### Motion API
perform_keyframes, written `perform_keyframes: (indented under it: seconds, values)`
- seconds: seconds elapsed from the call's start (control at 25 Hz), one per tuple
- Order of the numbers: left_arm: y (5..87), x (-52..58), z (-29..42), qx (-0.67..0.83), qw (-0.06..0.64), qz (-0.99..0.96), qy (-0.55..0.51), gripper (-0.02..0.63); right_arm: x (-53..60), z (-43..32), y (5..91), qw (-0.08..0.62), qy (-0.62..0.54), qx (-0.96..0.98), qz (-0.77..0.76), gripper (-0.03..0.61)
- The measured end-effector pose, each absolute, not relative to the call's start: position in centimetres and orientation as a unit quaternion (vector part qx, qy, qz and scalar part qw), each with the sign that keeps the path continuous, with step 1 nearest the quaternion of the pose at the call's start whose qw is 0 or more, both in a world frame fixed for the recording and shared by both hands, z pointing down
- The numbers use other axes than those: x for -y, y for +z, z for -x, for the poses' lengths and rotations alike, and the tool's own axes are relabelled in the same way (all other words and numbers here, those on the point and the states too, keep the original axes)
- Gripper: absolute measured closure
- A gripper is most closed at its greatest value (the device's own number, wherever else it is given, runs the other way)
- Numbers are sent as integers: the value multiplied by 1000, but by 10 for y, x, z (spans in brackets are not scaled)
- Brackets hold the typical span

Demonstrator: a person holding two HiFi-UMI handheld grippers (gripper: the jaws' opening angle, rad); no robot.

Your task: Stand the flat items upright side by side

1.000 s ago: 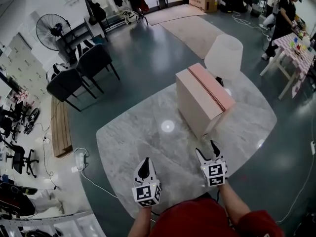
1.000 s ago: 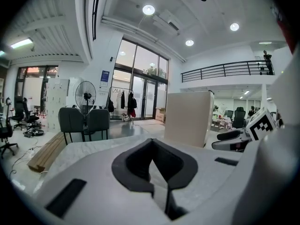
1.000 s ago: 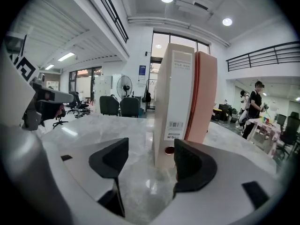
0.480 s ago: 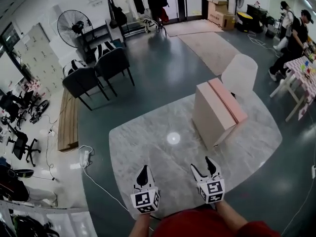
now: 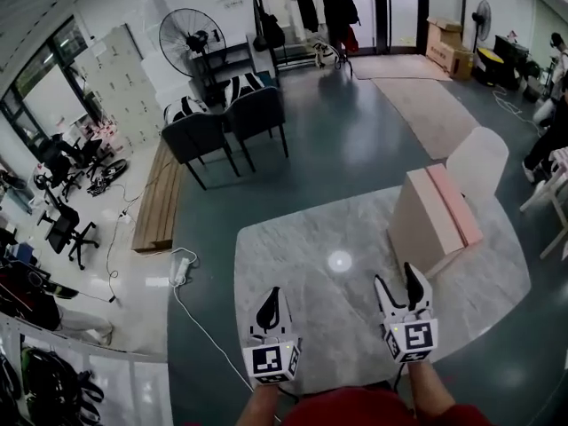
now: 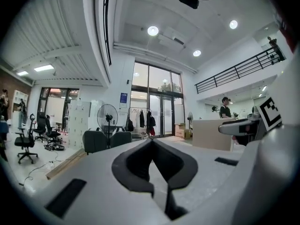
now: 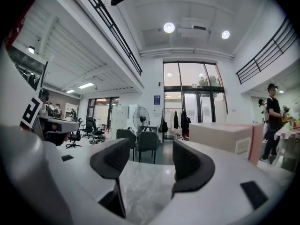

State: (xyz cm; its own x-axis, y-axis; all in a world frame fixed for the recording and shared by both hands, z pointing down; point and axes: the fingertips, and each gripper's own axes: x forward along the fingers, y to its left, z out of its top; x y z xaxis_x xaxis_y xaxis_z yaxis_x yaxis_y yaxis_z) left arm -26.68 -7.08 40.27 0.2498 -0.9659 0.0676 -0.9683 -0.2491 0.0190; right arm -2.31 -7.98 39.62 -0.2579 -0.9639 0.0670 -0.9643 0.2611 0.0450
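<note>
My left gripper [image 5: 273, 298] hangs low over the near edge of a grey marbled surface [image 5: 302, 282], its jaws shut with the tips touching and nothing between them. In the left gripper view the left gripper [image 6: 151, 142] shows the same closed tips. To its right, my right gripper [image 5: 398, 279] stands open and empty; in the right gripper view the right gripper [image 7: 151, 157] has only the marbled surface between its pads. A beige box with a pink top [image 5: 433, 222] stands on the surface, ahead and right of the right gripper. No flat items show in any view.
A white lampshade-like object [image 5: 479, 160] stands behind the box. Beyond the surface are two dark chairs [image 5: 222, 127], a floor fan [image 5: 188, 38], a wooden bench [image 5: 160, 198], a power strip with its cable [image 5: 181, 270], and cardboard boxes [image 5: 444, 43]. A person [image 5: 555, 118] is at the right edge.
The head view has swung left, so the box and lampshade now sit further right in the picture. Both grippers stay low in front; the left stays shut, the right open.
</note>
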Motion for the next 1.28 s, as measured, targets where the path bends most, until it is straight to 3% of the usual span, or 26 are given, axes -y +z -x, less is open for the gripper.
perform_keyframes:
  seconds: [0.36, 0.8, 1.28]
  values:
    - [317, 75, 280, 622, -92, -777, -28, 611, 99, 28, 313, -20, -78, 796, -600, 302]
    - [319, 85, 283, 633, -83, -769, -25, 611, 112, 31, 321, -23, -60, 802, -594, 313]
    - [336, 98, 276, 631, -65, -773, -14, 611, 122, 28, 336, 1, -50, 794, -606, 580]
